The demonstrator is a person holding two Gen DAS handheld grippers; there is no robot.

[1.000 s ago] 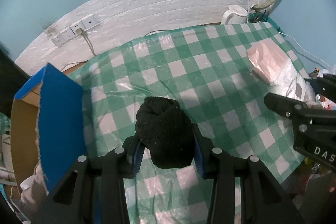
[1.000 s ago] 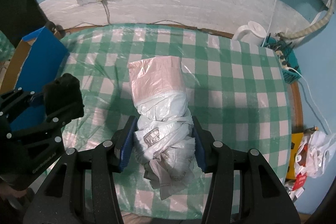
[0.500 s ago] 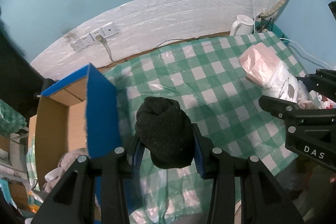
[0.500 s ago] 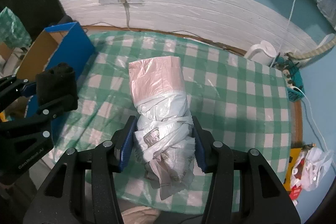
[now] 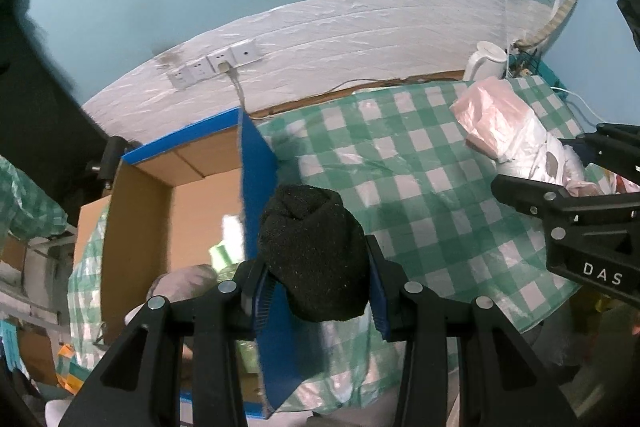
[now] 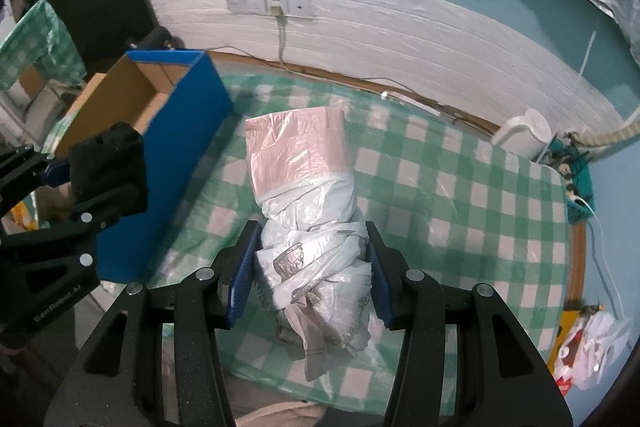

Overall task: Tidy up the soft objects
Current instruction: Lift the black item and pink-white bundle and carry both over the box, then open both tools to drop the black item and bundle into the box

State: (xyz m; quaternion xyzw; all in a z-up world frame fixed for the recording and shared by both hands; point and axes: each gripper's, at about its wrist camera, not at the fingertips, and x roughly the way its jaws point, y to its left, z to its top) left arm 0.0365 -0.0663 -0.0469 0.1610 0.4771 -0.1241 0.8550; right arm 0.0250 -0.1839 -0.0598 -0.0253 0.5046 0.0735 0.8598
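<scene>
My left gripper [image 5: 316,287] is shut on a rolled black sock [image 5: 314,247], held in the air over the near wall of a blue cardboard box [image 5: 256,187]. The same black sock [image 6: 106,167] shows at the left of the right wrist view. My right gripper [image 6: 312,271] is shut on a bundle of white and pink plastic bags [image 6: 308,195], lifted above the green checked tablecloth [image 6: 460,195]. That bundle [image 5: 512,131] appears at the right of the left wrist view. The box [image 6: 168,95] stands open at the table's left end, with soft things inside.
A white kettle [image 6: 520,133] and a teal basket of cables [image 6: 576,183] sit at the table's far right. Wall sockets [image 6: 268,5] with a plugged cord are on the white panel behind. A red and white bag [image 6: 588,351] lies off the right edge.
Both grippers have risen and shifted left with their loads. The blue box has come further into both views and now lies under the sock.
</scene>
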